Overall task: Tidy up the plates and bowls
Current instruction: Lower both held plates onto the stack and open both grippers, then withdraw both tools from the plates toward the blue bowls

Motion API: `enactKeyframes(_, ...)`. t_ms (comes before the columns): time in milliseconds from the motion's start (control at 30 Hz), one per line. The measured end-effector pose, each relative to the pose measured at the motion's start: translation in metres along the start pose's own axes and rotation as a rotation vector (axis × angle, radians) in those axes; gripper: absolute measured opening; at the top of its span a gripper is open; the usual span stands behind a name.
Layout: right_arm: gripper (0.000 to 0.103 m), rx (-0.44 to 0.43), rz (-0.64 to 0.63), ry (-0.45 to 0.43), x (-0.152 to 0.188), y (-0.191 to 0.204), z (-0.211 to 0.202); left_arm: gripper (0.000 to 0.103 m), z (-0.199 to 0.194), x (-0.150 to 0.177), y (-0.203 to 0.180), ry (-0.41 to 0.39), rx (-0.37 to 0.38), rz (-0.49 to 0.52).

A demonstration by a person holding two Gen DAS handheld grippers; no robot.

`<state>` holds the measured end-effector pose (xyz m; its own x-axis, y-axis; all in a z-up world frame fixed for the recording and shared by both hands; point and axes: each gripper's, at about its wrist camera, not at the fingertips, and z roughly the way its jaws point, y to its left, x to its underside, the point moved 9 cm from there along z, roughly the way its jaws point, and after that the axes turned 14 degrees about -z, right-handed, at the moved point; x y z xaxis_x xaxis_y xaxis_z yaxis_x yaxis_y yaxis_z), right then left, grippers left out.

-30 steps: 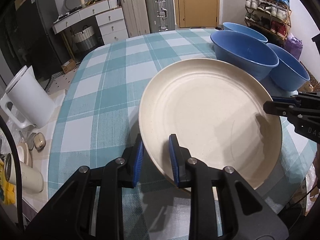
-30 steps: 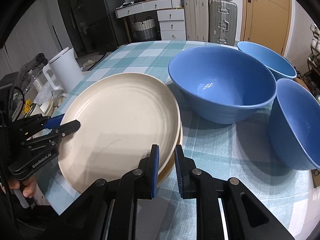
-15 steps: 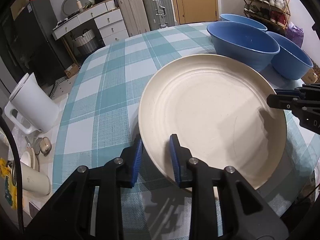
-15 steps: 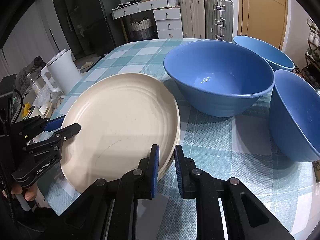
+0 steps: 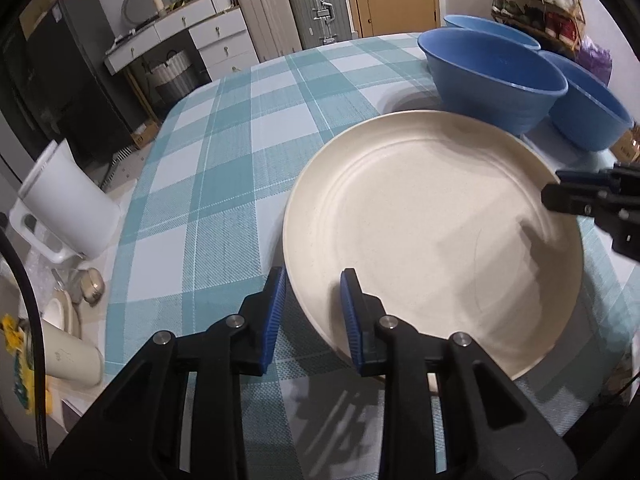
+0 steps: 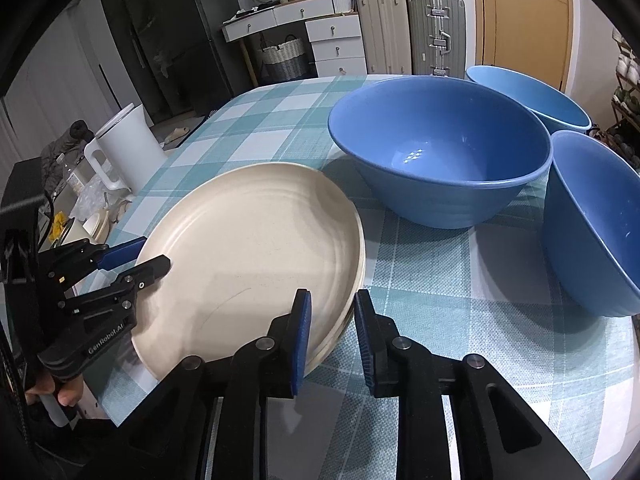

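On the near side of the checked table (image 6: 420, 292) sits a stack of cream plates (image 6: 256, 256), the top plate resting on at least one more whose edge shows beneath it in the right wrist view; I take it the stack has just been made, since a gripper flanks it on either side.

At the stack's left edge the left gripper (image 5: 312, 300) straddles the rim, one blue pad outside and one over the plate's inner slope; its jaws stand spread, with a visible gap at the outer pad, so nothing seems to be pinched; whether the inner pad touches the plate I cannot tell.

At the right edge the right gripper (image 6: 332, 334) likewise straddles the rims of the stack, and its jaws are opening, the plate edges lying between the pads with space on both sides; this reads to me as a release, the two-sided hold having served to keep a wide, shallow plate level while it was lined up.

Beyond the plates, far and to the right, three blue bowls stand apart on the cloth: the middle bowl (image 6: 440, 152) close to the stack, the far bowl (image 6: 528, 96) behind it, the right bowl (image 6: 592, 224) nearest the table's edge; they are not yet nested, so I judge them the likely next job.
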<state>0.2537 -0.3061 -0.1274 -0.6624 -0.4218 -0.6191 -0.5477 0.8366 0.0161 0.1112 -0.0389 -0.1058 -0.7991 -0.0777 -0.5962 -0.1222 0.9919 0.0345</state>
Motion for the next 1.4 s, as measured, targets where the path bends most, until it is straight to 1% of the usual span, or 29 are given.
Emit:
enactKeyframes(100,0.026,-0.002,-0.009,-0.002,0.0,0.001,-0.003,0.024,-0.001,-0.002,0.004,0.018,0.039,-0.044)
enactKeyframes(167,0.033,-0.002,-0.014,-0.009,0.0,0.001,-0.006,0.024,-0.004,-0.002,0.004,0.025,0.056,-0.061)
enactKeyframes(233,0.033,0.007,-0.025,-0.011,-0.001,0.001,-0.013,0.028,-0.009,-0.004,0.005,0.027,0.083,-0.082)
enactKeyframes(267,0.035,0.006,-0.029,-0.016,-0.002,0.002,-0.016,0.034,-0.012,-0.005,0.004,0.027,0.101,-0.091)
enactKeyframes(300,0.038,0.004,-0.031,-0.024,-0.003,0.003,-0.021,0.045,-0.018,-0.007,0.002,0.025,0.122,-0.102)
enactKeyframes(333,0.046,0.001,-0.03,-0.03,-0.004,0.003,-0.025,0.051,-0.022,-0.008,0.001,0.025,0.136,-0.113)
enactKeyframes(367,0.053,-0.006,-0.028,-0.04,-0.006,0.003,-0.029,0.064,-0.026,-0.009,0.001,0.025,0.147,-0.123)
enactKeyframes(400,0.056,-0.013,-0.026,-0.054,-0.009,0.004,-0.035,0.072,-0.029,-0.011,0.0,0.026,0.161,-0.133)
enactKeyframes(433,0.065,-0.016,-0.026,-0.063,-0.01,0.004,-0.039,0.074,-0.035,-0.014,-0.002,0.025,0.179,-0.14)
enactKeyframes(467,0.078,-0.016,-0.025,-0.071,-0.012,0.004,-0.044,0.078,-0.039,-0.017,-0.004,0.024,0.194,-0.145)
enactKeyframes(500,0.084,-0.012,-0.024,-0.079,-0.015,0.004,-0.049,0.079,-0.043,-0.019,-0.006,0.021,0.21,-0.149)
enactKeyframes(533,0.088,-0.003,-0.024,-0.086,-0.016,0.003,-0.052,0.079,-0.048,-0.023,-0.008,0.015,0.224,-0.152)
enactKeyframes(600,0.09,0.029,-0.029,-0.093,-0.021,0.001,-0.059,0.086,-0.055,-0.03,-0.01,-0.003,0.227,-0.153)
enactKeyframes(633,0.093,0.045,-0.031,-0.094,-0.023,-0.001,-0.062,0.088,-0.059,-0.034,-0.011,-0.012,0.228,-0.15)
enactKeyframes(667,0.1,0.052,-0.03,-0.097,-0.023,-0.003,-0.065,0.094,-0.062,-0.037,-0.013,-0.021,0.231,-0.149)
enactKeyframes(700,0.102,0.054,-0.026,-0.103,-0.025,-0.005,-0.069,0.103,-0.066,-0.041,-0.014,-0.032,0.24,-0.15)
enactKeyframes(767,0.102,0.058,-0.018,-0.116,-0.028,-0.009,-0.077,0.102,-0.071,-0.046,-0.018,-0.048,0.255,-0.152)
enactKeyframes(933,0.102,0.092,0.002,-0.157,-0.036,-0.024,-0.101,0.102,-0.078,-0.059,-0.025,-0.053,0.279,-0.154)
enactKeyframes(1067,0.102,0.106,0.017,-0.19,-0.042,-0.036,-0.117,0.102,-0.081,-0.07,-0.025,-0.059,0.287,-0.175)
enactKeyframes(1233,0.102,0.126,0.023,-0.229,-0.047,-0.054,-0.135,0.102,-0.085,-0.09,-0.03,-0.089,0.297,-0.183)
enactKeyframes(1400,0.102,0.148,0.087,-0.261,-0.051,-0.081,-0.153,0.102,-0.088,-0.109,-0.042,-0.1,0.32,-0.166)
